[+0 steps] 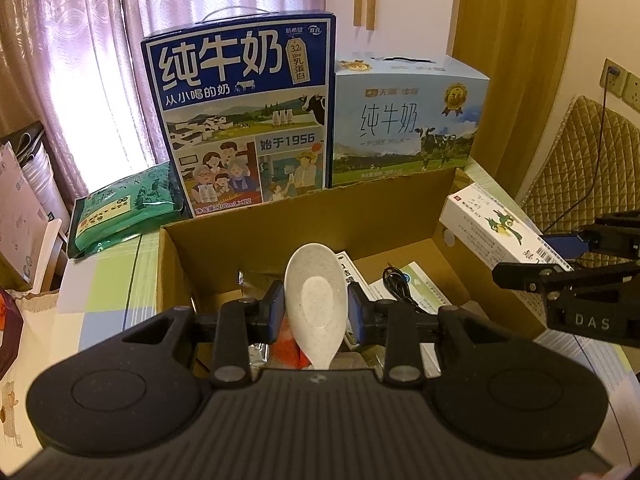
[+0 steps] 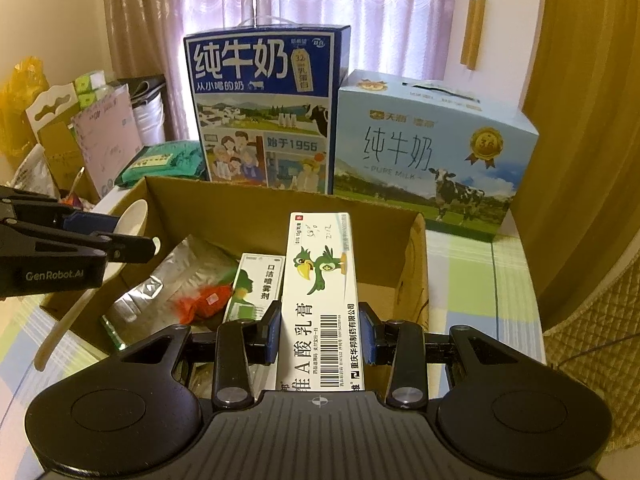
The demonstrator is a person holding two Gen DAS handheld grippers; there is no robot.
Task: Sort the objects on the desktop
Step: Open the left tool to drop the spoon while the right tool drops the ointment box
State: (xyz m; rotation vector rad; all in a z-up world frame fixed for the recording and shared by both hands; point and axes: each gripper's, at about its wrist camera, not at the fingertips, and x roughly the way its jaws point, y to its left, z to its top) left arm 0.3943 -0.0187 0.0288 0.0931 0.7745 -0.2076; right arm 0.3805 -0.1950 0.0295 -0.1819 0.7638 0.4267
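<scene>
My left gripper (image 1: 316, 312) is shut on a white speckled spoon (image 1: 315, 300), bowl pointing forward, held above an open cardboard box (image 1: 304, 216). My right gripper (image 2: 320, 330) is shut on a long white medicine carton with a green bird (image 2: 322, 280), held over the same cardboard box (image 2: 256, 208). In the right wrist view the left gripper (image 2: 132, 240) and its spoon (image 2: 132, 216) hang over the box's left wall. In the left wrist view the right gripper (image 1: 532, 258) holds the carton (image 1: 492, 228) at the box's right edge.
Inside the box lie a silver foil pouch (image 2: 176, 276), an orange packet (image 2: 204, 300), a green-and-white spray carton (image 2: 256, 284) and a black cable (image 1: 400, 284). Two milk cartons (image 1: 248, 116) (image 1: 404, 124) stand behind it; a green packet (image 1: 124, 208) lies at left. A quilted chair (image 1: 588, 160) is right.
</scene>
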